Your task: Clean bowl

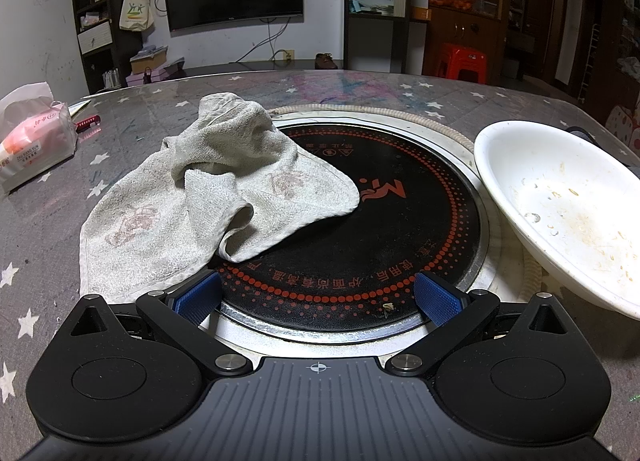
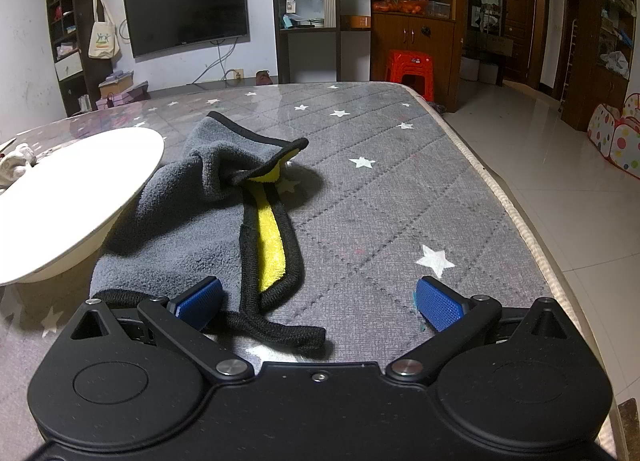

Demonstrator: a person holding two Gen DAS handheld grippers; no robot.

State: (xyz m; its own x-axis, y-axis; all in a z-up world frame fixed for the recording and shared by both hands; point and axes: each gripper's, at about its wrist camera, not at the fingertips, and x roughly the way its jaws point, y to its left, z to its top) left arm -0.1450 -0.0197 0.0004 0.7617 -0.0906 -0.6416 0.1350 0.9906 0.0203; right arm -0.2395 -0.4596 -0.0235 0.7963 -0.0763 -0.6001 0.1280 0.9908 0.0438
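A pink tissue pack (image 1: 32, 141) sits at the far left of the star-patterned grey tabletop (image 1: 360, 93). Next to it a crumpled, stained white towel (image 1: 208, 197) lies half across the black induction hob (image 1: 380, 229) set into the surface. The left gripper (image 1: 318, 295) hovers low over the hob's near edge, its blue-padded fingers (image 1: 436, 299) spread wide and holding nothing; the towel's near hem lies just beyond the left pad. To the right of the hob, beyond and to the right of the left gripper's right finger and clear of it, the white bowl (image 1: 560, 201) rests tilted, its inside smeared with yellowish streaks, crumbs and a few water drops.

In the right wrist view the same bowl (image 2: 72, 197) shows its plain white rim at far left, leaning on a grey cloth (image 2: 180, 221) with black trim and a yellow underside. The right gripper (image 2: 320, 299) is likewise wide open and empty, the cloth's black edge lying between its fingers (image 2: 438, 303); the bowl sits up and to the left of the left pad, untouched. Bare tabletop fills the right, then white floor tiles (image 2: 560, 181).
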